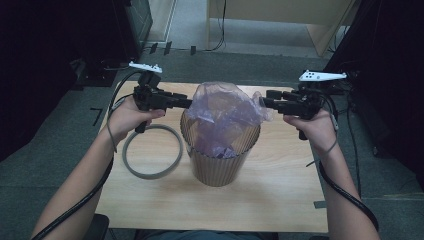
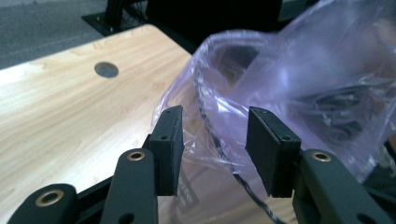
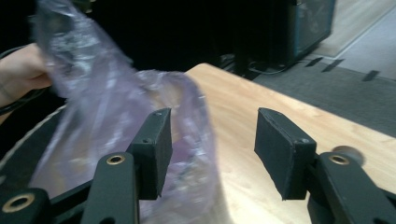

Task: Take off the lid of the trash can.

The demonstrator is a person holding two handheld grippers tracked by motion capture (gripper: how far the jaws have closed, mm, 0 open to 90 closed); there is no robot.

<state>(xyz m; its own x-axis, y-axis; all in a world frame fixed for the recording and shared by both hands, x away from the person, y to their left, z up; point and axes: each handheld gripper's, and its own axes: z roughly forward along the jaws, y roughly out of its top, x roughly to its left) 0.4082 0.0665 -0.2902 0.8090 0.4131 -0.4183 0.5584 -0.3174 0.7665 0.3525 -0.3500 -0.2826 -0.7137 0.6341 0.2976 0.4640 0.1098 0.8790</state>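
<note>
A ribbed cardboard-coloured bin (image 1: 220, 162) stands mid-table, lined with a thin purple plastic bag (image 1: 222, 112) whose top puffs up above the rim. My left gripper (image 1: 189, 102) points at the bag's left edge. In the left gripper view the jaws (image 2: 215, 140) stand apart with crumpled film (image 2: 303, 79) between and beyond them, and the pads do not press on it. My right gripper (image 1: 263, 102) reaches the bag's right edge. In the right gripper view its jaws (image 3: 212, 149) stand apart, and the bag (image 3: 93, 107) hangs against the left jaw.
A grey ring (image 1: 152, 151) lies flat on the wooden table (image 1: 280, 195) left of the bin. The tabletop has a round hole (image 2: 106, 69) near its far edge. Dark equipment stands on both sides of the table, and cables trail on the floor behind.
</note>
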